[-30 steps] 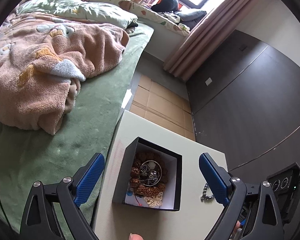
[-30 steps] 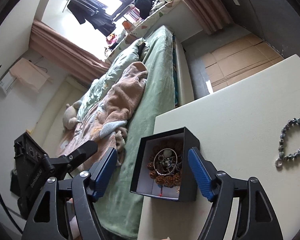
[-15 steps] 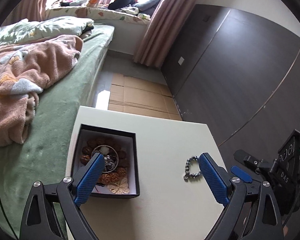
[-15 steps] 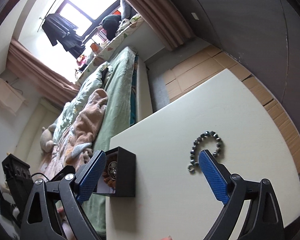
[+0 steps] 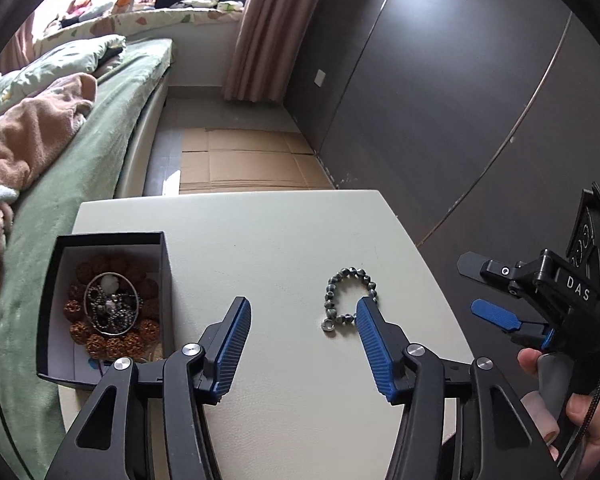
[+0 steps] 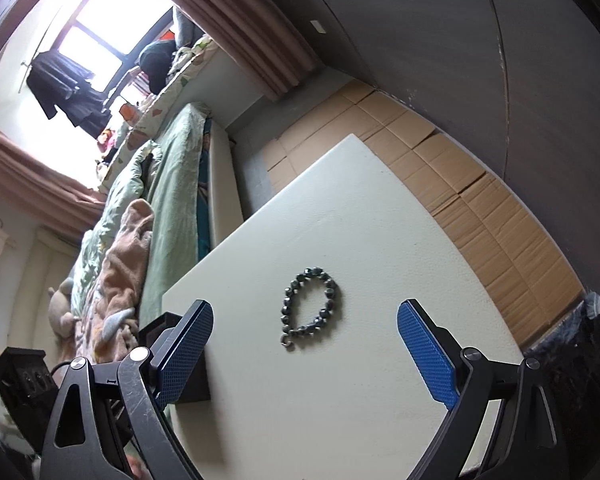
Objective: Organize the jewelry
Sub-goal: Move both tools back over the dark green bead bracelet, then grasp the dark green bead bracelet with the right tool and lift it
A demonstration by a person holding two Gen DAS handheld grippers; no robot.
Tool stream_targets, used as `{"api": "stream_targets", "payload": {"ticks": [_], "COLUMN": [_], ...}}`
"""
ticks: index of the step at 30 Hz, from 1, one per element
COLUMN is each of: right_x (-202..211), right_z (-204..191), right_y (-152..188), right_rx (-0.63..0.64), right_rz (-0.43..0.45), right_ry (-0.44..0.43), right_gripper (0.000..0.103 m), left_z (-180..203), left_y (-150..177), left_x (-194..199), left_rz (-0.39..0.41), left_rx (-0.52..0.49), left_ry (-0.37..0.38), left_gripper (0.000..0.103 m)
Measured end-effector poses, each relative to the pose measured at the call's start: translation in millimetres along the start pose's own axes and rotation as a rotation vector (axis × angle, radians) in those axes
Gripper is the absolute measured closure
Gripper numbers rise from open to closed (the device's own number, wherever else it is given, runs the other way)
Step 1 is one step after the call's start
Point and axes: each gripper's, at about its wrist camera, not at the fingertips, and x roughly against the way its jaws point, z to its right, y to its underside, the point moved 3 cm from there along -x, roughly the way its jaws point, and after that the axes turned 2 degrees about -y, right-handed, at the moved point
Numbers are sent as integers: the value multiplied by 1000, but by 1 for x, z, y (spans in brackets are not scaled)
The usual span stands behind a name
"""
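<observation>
A grey beaded bracelet (image 5: 348, 296) lies loose on the white table (image 5: 280, 248); it also shows in the right wrist view (image 6: 310, 306). An open black box (image 5: 104, 304) at the table's left side holds brown bead strands and a silver ring with chains. My left gripper (image 5: 302, 320) is open and empty, with its right finger just beside the bracelet. My right gripper (image 6: 304, 332) is open and empty, hovering over the bracelet; it appears at the right edge of the left wrist view (image 5: 540, 312). The box (image 6: 180, 364) is mostly hidden behind my right gripper's left finger.
A bed with green sheet (image 5: 72, 168) and a pink blanket (image 5: 24, 140) runs along the table's left. Cardboard (image 5: 244, 164) covers the floor beyond the table. A dark wall panel (image 5: 440, 100) stands to the right.
Both grippers have swung right, from the box toward the bracelet. The bracelet now lies between my right gripper's fingers and beside my left gripper's right finger. Nothing was picked up.
</observation>
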Motion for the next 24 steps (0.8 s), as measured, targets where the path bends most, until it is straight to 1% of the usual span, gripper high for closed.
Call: {"api": "stream_targets", "payload": {"ticks": [4, 9, 13, 18, 22, 24], "right_x": [1, 6, 6, 6, 6, 5], "right_z": [12, 19, 22, 28, 32, 33], "right_y": [-5, -12, -17, -23, -27, -27], "right_rx": [-30, -32, -28, -39, -48, -49], "right_rz": [-2, 15, 15, 19, 19, 16], "right_ry": [8, 18, 33, 40, 48, 54], "right_gripper": [9, 9, 10, 10, 10, 10], "left_z": [13, 25, 31, 30, 33, 35], "left_y": [4, 12, 20, 25, 25, 27], "left_x": [-17, -44, -64, -83, -92, -98], "left_rz": [-37, -106, -158, -201, -212, -223], "left_rx": [-49, -119, -189, -202, -219, -233], "left_ry": [-8, -28, -48, -55, -52, -59], "left_gripper": [51, 52, 55, 57, 62, 66]}}
